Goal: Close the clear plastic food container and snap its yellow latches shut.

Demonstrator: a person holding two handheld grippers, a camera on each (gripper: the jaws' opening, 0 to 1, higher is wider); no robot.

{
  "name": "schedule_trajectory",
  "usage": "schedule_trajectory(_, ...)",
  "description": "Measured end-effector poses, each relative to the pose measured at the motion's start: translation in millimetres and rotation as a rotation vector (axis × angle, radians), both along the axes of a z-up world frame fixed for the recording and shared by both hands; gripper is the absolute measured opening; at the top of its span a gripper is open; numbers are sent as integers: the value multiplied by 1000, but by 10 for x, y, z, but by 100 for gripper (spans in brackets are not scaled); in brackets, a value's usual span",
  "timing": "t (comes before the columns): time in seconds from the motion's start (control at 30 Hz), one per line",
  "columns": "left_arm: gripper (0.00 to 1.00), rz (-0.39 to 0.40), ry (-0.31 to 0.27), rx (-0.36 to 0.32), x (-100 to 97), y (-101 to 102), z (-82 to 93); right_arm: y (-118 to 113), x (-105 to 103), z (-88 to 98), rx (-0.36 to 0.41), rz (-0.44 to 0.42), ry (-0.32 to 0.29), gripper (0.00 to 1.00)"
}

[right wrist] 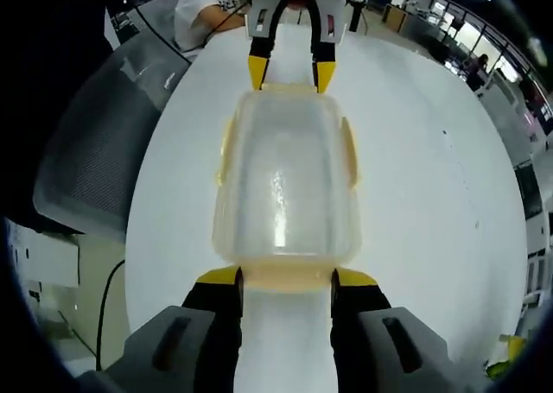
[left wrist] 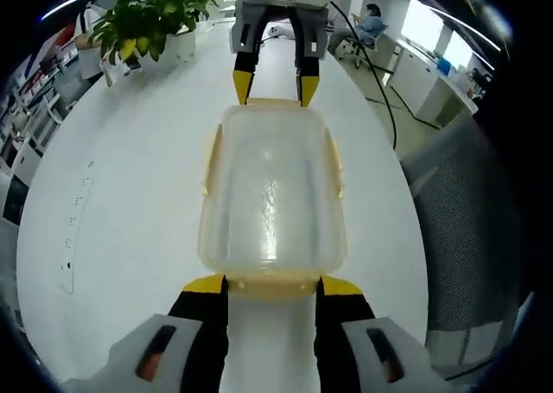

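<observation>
Clear plastic food container (left wrist: 272,194) with yellow latches lies lid-on along the middle of the white round worktop (left wrist: 130,194). In the left gripper view, your left claw (left wrist: 274,286) is spread, its tips either side of the near end latch (left wrist: 272,282), likely to press it. The potted green plant (left wrist: 151,22) stands well apart.

In the right gripper view, your right claw (right wrist: 286,281) brackets the opposite end, equally spread, with bare worktop on both flanks.
</observation>
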State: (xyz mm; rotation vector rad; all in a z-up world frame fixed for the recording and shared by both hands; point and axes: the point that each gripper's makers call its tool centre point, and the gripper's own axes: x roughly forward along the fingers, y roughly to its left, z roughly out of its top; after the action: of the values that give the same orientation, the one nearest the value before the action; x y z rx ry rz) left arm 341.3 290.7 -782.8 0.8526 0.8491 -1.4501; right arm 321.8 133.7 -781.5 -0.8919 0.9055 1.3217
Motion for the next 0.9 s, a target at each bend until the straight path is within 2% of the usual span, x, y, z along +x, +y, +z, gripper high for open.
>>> schedule_trajectory(0.2,33,-2,15,10,-24,-3,-49,-4,-28,-54,0,0,8,37)
schedule_trajectory(0.77,33,-4,-21,3,-2,-7,-79,-13,-20,-113,25,-24,12,37)
schedule_trajectory(0.9,34,-13,-26,18,-5,-12,-81,-8,-24,-120,-3,-5,0,38)
